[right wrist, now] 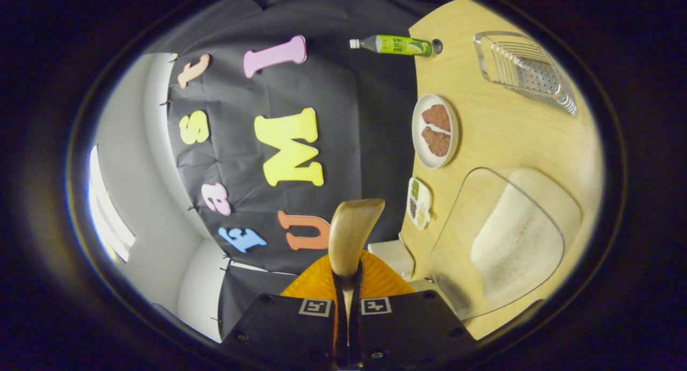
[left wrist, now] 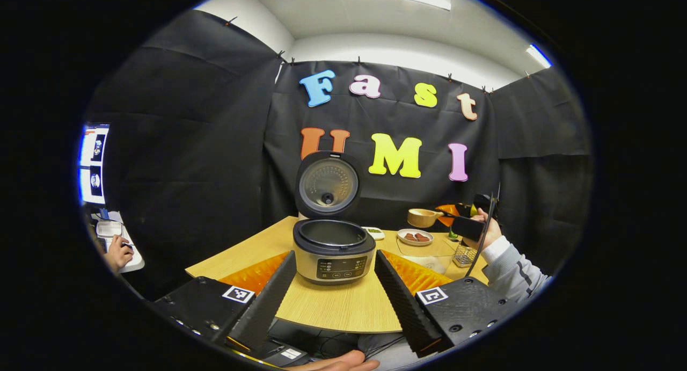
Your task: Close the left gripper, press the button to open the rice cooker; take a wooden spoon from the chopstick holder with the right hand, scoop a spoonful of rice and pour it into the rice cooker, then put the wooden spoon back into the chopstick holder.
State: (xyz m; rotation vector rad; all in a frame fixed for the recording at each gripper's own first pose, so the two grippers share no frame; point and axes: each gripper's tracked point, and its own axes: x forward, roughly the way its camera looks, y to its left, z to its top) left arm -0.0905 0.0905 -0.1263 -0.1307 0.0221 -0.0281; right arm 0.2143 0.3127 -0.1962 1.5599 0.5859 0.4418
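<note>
Holding spoon (right wrist: 351, 234) clamped in right gripper (right wrist: 348, 306), bowl forward along the fingers, raised above table (right wrist: 510, 140). Rice bowl (right wrist: 504, 242) lies just beside, toward table. Cooker (left wrist: 333, 250) open, before splayed, empty left gripper (left wrist: 335, 290).

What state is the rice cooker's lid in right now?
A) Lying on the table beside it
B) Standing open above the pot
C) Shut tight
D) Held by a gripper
B: in the left gripper view the lid stands upright, hinged behind the rice cooker, showing the bare inner pot.
</note>
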